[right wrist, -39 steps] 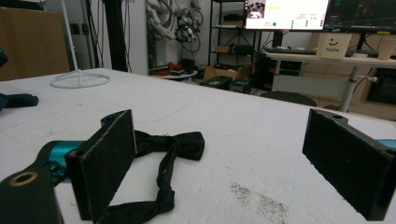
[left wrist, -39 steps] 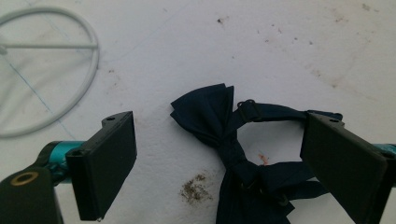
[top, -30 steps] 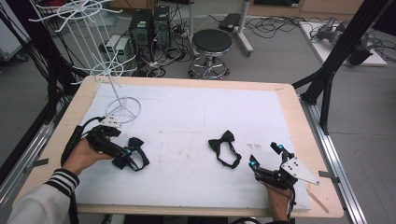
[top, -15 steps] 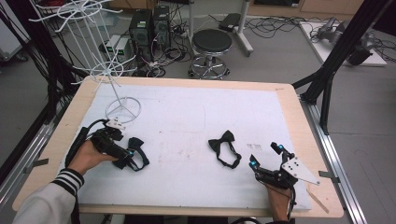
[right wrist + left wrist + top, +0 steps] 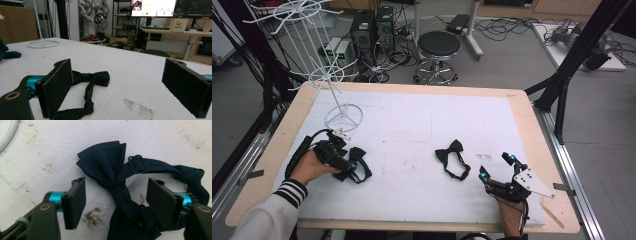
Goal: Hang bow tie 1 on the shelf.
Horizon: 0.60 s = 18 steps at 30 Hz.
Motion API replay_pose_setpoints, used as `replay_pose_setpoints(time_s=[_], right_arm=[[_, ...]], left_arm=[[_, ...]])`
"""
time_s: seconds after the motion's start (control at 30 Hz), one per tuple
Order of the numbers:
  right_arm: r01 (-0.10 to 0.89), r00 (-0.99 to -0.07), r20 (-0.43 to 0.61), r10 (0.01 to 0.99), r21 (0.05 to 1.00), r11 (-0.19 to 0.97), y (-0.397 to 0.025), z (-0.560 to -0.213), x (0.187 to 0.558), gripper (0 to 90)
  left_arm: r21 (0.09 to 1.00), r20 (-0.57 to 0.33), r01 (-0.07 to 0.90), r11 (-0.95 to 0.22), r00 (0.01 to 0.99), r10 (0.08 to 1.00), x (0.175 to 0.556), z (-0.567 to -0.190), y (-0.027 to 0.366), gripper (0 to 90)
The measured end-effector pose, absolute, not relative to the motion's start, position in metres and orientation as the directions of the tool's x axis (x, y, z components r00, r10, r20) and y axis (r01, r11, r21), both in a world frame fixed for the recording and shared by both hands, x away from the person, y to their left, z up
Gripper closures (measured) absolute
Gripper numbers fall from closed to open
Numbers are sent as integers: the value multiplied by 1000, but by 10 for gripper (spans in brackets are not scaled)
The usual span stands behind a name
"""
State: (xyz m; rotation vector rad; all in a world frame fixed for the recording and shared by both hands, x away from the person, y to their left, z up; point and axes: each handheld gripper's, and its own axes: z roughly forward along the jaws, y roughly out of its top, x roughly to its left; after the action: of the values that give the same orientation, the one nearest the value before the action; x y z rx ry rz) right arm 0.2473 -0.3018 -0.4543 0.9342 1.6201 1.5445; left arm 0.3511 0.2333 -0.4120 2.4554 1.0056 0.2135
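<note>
**On the white mat: 2 bow ties, 2 grippers, both jaws spread**

On the left side of the table [image 5: 522, 107], your left gripper [image 5: 347, 165] sits low over the navy bow tie [image 5: 110, 167]. The left gripper view shows its 2 jaws wide apart, straddling the tie: the knot and upper wing lie in the gap, the lower wing runs off the bottom edge between the pads. Neither pad [image 5: 76, 203] visibly presses the cloth, though the right pad covers part of the strap. The strap, with its metal slider [image 5: 136, 163], loops off to the right and behind that pad.

Your left hand [image 5: 309, 167] wraps the gripper body; a striped cuff [image 5: 292, 192] shows at the wrist.

Near the front right edge, your right gripper [image 5: 497, 167] rests with jaws open and nothing between them. The black bow tie [image 5: 452, 157] lies flat just ahead and to its left, well apart from the navy one. In the right gripper view it sits partly behind the left pad, not touched.

The white wire stand [image 5: 343, 116] has its ring base just beyond your left gripper.
</note>
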Motion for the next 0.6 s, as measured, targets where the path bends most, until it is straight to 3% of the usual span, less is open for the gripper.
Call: replay_pose_setpoints(time_s=[0.2,0.6], right_arm=[[32,-494,-9,869,999,29,-302,-454,247,90],[30,-500,-8,866,999,26,-302,-455,247,90]], left_arm=[[477,-23,622,-622,715,698,351,-412,233,454],[452,-30,663,-597,680,733,349,-417,229,587]])
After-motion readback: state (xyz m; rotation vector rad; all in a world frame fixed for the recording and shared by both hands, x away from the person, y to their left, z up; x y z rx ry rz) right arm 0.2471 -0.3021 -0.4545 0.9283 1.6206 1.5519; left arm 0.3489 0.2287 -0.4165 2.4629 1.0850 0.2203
